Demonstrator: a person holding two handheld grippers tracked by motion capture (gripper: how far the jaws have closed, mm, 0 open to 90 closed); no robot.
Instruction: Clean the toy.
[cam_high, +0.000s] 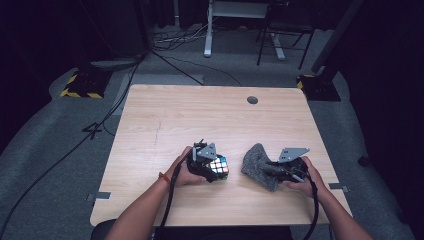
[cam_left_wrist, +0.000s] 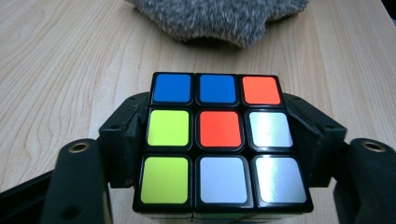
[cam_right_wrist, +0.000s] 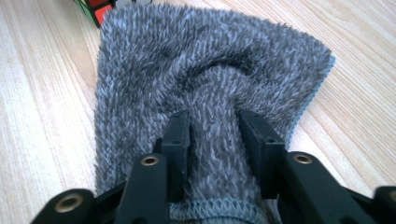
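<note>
1. The left gripper (cam_left_wrist: 219, 154) has its jaws set against the two side faces of a puzzle cube (cam_left_wrist: 219, 140), grasping it; the cube sits squarely between them, its upper face showing blue, orange, yellow-green, red and silvery white tiles.
2. The right gripper (cam_right_wrist: 212, 140) has its jaws on either side of a bunched ridge of a grey fuzzy cloth (cam_right_wrist: 205, 70); the pile fills the gap and meets both pads, so the fold is grasped.
3. No brand, label or writing can be read on the cube, the cloth or the grippers.
4. In the high view both forearms come in from the near edge, each hand wrapped round its gripper low over the desk (cam_high: 200, 115), the left gripper (cam_high: 212, 167) pointing right, the right gripper (cam_high: 272, 167) pointing left.
5. The cube (cam_high: 219, 167) lies near the cloth (cam_high: 259, 165), with bare wood between them, both on the near half of the desk.
</note>
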